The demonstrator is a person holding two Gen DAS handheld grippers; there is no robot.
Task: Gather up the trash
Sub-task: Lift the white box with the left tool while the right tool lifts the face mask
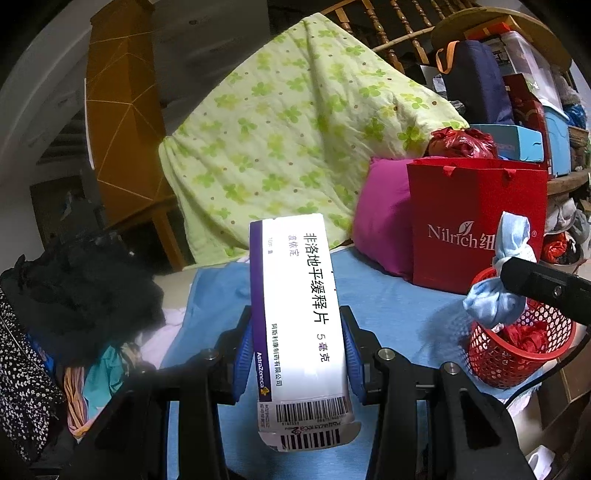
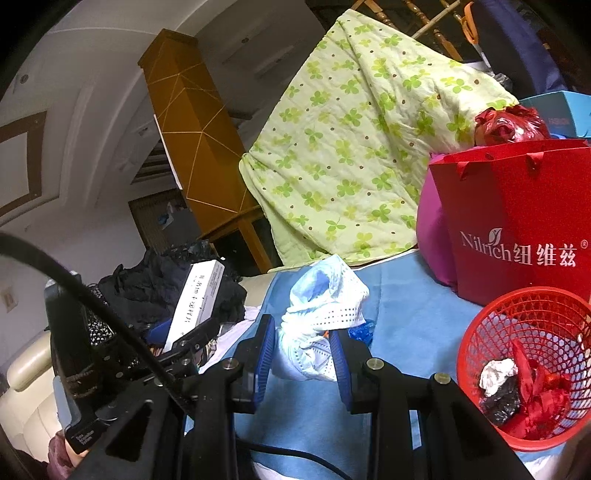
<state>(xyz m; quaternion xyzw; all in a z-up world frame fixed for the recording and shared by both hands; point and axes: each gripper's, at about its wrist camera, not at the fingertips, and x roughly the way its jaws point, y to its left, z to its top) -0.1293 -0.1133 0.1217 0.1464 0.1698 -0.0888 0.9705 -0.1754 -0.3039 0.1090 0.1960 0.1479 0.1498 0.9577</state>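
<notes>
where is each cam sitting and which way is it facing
Left wrist: on the left gripper, looking along its blue pads, shut on a white medicine box, toward the green quilt; the right gripper's black finger enters at right.
Right wrist: on the right gripper, shut on a crumpled face mask, facing the same quilt; the left gripper with the box shows at left.
Shared: quilt, red paper bag, red mesh basket, blue cloth.

Dim indoor light. Green clover-print quilt (image 1: 295,125) draped over a wooden spindle railing (image 1: 399,26) as the landmark. Left of the quilt, an orange-brown wooden column (image 1: 122,129) rising to a white moulded ceiling (image 2: 92,85). Below the quilt, a blue cloth (image 1: 388,306) spread flat; further left, a cream cushioned seat (image 2: 26,387).
</notes>
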